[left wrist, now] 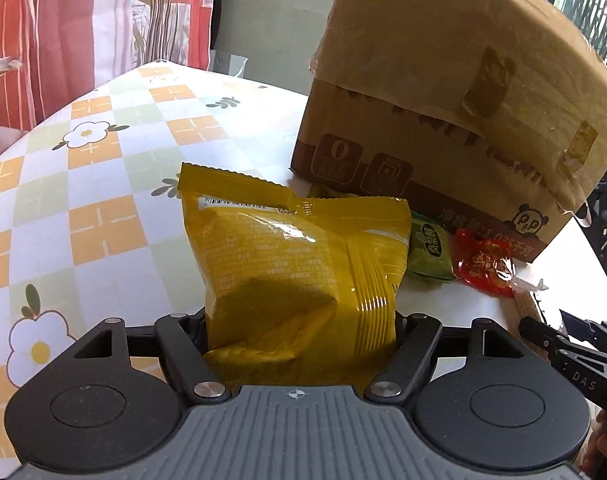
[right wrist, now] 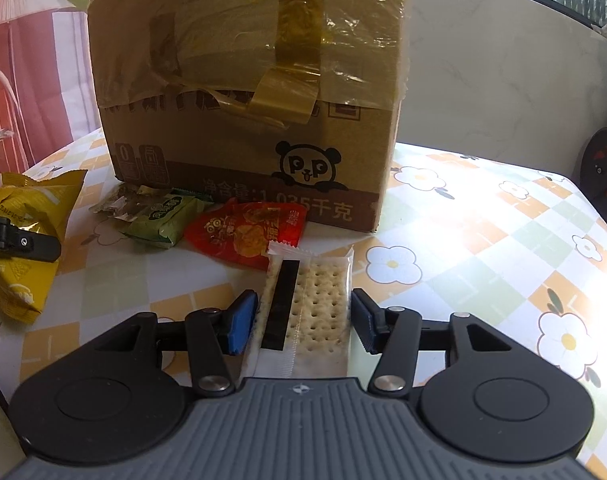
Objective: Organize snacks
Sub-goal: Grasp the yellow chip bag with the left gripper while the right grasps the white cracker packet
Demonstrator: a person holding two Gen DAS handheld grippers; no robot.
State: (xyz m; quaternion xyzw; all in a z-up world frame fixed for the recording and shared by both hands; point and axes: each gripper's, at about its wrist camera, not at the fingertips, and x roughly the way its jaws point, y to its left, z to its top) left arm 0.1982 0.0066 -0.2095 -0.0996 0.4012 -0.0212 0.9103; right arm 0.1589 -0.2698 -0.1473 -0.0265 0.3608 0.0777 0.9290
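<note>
A table [right wrist: 483,240] under a checked cloth of orange, green and white squares with daisy prints carried everything. Behind it hung red-and-white striped curtains [left wrist: 43,40], with a pale wall and a window to the far side.

The landmark was a taped cardboard box [right wrist: 243,100] with a panda print, standing on the cloth. Just in front of the box lay a green snack packet [right wrist: 163,220] and a red snack packet [right wrist: 243,232], side by side. In front of the red one lay a clear cracker packet [right wrist: 323,308], between the pads of the right gripper [right wrist: 303,320]; the jaws stood part open, and whether the pads pressed its edges I could not tell.

To the left of the box, the left gripper [left wrist: 299,340] had a yellow snack bag [left wrist: 295,264] filling its wide-spread jaws, seemingly clamped.

To the right of the box the cloth lay bare out to the table edge. To the left, bare cloth ran back toward the curtains.
</note>
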